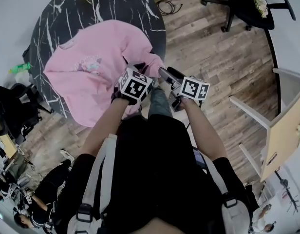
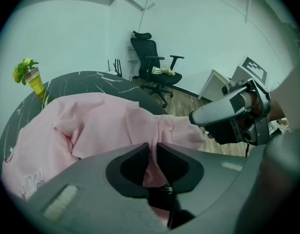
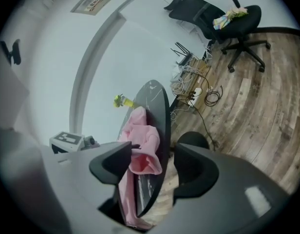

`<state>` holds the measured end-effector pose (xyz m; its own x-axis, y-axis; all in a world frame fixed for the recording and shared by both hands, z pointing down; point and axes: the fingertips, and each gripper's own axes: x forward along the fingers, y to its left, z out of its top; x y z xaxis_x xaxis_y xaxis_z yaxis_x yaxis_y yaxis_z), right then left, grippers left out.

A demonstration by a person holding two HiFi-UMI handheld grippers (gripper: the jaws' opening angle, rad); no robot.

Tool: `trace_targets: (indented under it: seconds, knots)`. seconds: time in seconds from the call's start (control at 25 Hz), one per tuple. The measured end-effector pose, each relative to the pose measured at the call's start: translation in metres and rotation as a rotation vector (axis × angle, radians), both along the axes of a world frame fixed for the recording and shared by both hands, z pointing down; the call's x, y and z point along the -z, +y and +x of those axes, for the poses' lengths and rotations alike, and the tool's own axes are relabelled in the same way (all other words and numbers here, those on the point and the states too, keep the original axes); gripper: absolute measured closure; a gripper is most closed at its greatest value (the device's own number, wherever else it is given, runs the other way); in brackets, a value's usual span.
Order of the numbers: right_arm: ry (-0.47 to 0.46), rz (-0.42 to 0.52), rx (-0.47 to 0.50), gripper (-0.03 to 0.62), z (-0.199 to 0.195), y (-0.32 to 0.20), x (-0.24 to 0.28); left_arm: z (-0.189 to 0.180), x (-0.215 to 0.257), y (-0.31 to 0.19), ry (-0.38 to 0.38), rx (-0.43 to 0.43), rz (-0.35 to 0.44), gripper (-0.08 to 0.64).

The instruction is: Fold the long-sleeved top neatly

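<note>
On the round, dark marbled tabletop (image 1: 116, 6) lies the pink long-sleeved top (image 1: 94, 67), printed front upward, with its near side hanging over the edge toward the person. At that near edge the left hand-held gripper (image 2: 152, 147) has its jaws almost together, pinching a fold of the pink fabric. Just beside it, the right hand-held gripper (image 3: 155, 152) stands with its jaws spread wide. A pink sleeve end (image 3: 142, 155) shows in the gap at the tabletop's rim, and neither pad squeezes it. A plant in a yellow cup (image 2: 33, 79) sits at the far side of the tabletop. A black office chair (image 2: 155, 67) stands on the wood floor (image 1: 213, 52) beyond.
</note>
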<state>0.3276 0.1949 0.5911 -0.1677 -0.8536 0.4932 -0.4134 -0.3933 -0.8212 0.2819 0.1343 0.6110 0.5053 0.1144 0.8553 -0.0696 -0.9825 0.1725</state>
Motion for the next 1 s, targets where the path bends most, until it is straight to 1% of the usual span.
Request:
trace_targets:
  seconds: [0.08, 0.2, 0.28, 0.36, 0.44, 0.48, 0.52, 0.6, 0.64, 0.76, 0.84, 1.0]
  knots:
    - [-0.056, 0.042, -0.023, 0.333, -0.003, -0.006, 0.007, 0.000, 0.001, 0.001, 0.010, -0.008, -0.006, 0.494]
    - [-0.135, 0.093, -0.039, 0.301, -0.008, -0.008, 0.013, -0.001, 0.002, 0.005, 0.025, -0.019, -0.028, 0.462]
    - [-0.176, 0.105, -0.033, 0.296, -0.013, -0.005, 0.014, -0.003, 0.003, 0.007, 0.031, -0.023, -0.039, 0.457]
    - [-0.180, 0.093, -0.019, 0.297, -0.016, -0.004, 0.011, -0.004, 0.004, 0.008, 0.035, -0.026, -0.040, 0.457]
    - [-0.146, 0.065, -0.012, 0.312, -0.015, -0.004, 0.007, -0.006, 0.005, 0.008, 0.041, -0.028, -0.037, 0.457]
    - [-0.123, 0.046, -0.014, 0.347, -0.013, -0.003, 0.004, -0.007, 0.006, 0.007, 0.042, -0.029, -0.035, 0.457]
    - [-0.098, 0.023, -0.017, 0.395, -0.011, -0.002, 0.001, -0.008, 0.006, 0.008, 0.041, -0.030, -0.034, 0.457]
    - [-0.042, -0.023, -0.011, 0.535, -0.010, 0.002, -0.003, -0.011, 0.007, 0.009, 0.040, -0.036, -0.030, 0.457]
    - [-0.014, -0.037, -0.001, 0.555, -0.010, 0.002, -0.003, -0.013, 0.008, 0.010, 0.042, -0.038, -0.026, 0.457]
    - [0.074, -0.055, 0.030, 0.567, -0.010, -0.003, 0.006, -0.019, 0.017, 0.007, 0.062, -0.029, -0.017, 0.457]
    - [0.157, -0.057, 0.046, 0.568, -0.011, -0.010, 0.020, -0.029, 0.028, 0.003, 0.085, -0.018, -0.011, 0.457]
    - [0.332, -0.008, 0.100, 0.568, -0.024, -0.042, 0.066, -0.065, 0.049, -0.019, 0.123, 0.032, 0.015, 0.457]
